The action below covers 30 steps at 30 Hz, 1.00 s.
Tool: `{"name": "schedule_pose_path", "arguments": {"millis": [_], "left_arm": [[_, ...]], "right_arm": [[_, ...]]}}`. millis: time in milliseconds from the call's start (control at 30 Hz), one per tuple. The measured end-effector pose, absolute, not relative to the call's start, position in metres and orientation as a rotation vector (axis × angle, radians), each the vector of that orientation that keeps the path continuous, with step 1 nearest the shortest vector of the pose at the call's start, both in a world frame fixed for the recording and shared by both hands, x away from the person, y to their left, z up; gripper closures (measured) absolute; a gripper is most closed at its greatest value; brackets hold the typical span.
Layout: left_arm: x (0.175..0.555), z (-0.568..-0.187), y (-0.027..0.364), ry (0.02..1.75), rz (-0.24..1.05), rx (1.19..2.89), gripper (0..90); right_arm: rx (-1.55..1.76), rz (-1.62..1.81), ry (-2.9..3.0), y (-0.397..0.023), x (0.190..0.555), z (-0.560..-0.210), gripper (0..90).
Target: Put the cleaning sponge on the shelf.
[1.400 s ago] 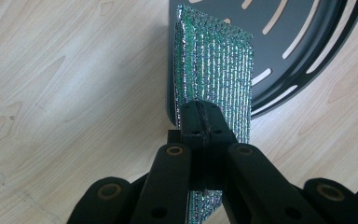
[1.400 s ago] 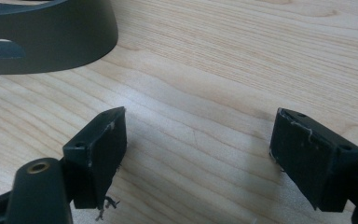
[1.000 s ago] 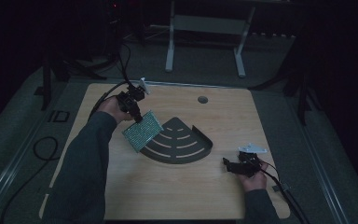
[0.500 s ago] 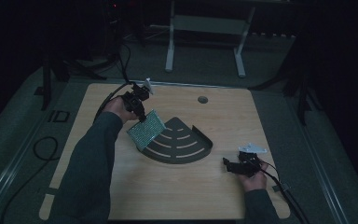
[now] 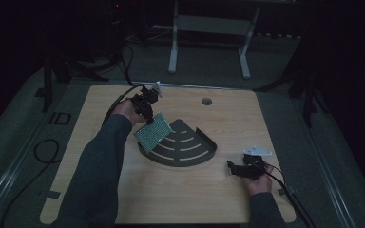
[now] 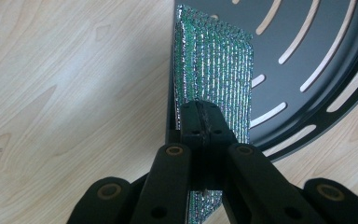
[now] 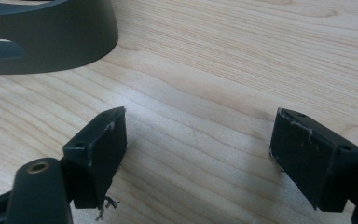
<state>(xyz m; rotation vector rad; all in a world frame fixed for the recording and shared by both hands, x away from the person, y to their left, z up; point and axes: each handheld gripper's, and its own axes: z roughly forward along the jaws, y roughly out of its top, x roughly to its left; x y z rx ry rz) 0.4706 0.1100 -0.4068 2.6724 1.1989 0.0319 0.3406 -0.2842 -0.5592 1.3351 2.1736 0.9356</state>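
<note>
A flat green glittering pad (image 5: 153, 132) hangs tilted over the left corner of a dark fan-shaped tray (image 5: 190, 151) with curved slots. My left gripper (image 5: 148, 118) is shut on the pad's upper edge. In the left gripper view the jaws (image 6: 204, 122) pinch the pad (image 6: 216, 70) edge-on, with the tray (image 6: 317, 51) beneath and to the right. My right gripper (image 5: 231, 167) rests low on the table to the right of the tray, open. Nothing lies between its fingers (image 7: 198, 140), and the tray's curved wall (image 7: 51, 42) stands ahead at the upper left.
The wooden table (image 5: 100, 95) has a round hole (image 5: 206, 101) near its far edge. Cables trail from both grippers, one off the far left and one off the near right corner. Dark floor and a white stand (image 5: 209, 28) lie beyond the table.
My left hand has carried the green pad a little to the right and lower, closer over the tray. The right hand has stayed where it was.
</note>
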Motion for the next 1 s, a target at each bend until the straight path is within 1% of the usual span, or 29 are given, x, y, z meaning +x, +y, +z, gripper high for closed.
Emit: {"name": "schedule_pose_path", "arguments": {"millis": [367,533,1000], "left_arm": [[0.475,-0.41,0.099,1.192,0.027,2.662,90.0],[0.478,-0.413,0.097,1.213,0.058,2.663,90.0],[0.48,-0.429,0.083,1.214,0.089,2.723,90.0]], "right_arm": [[1.335,0.936,2.174,-0.284,0.341,-0.559,18.3],[1.335,0.937,2.175,-0.284,0.341,-0.559,18.3],[1.336,0.938,2.174,-0.284,0.341,-0.559,18.3]]}}
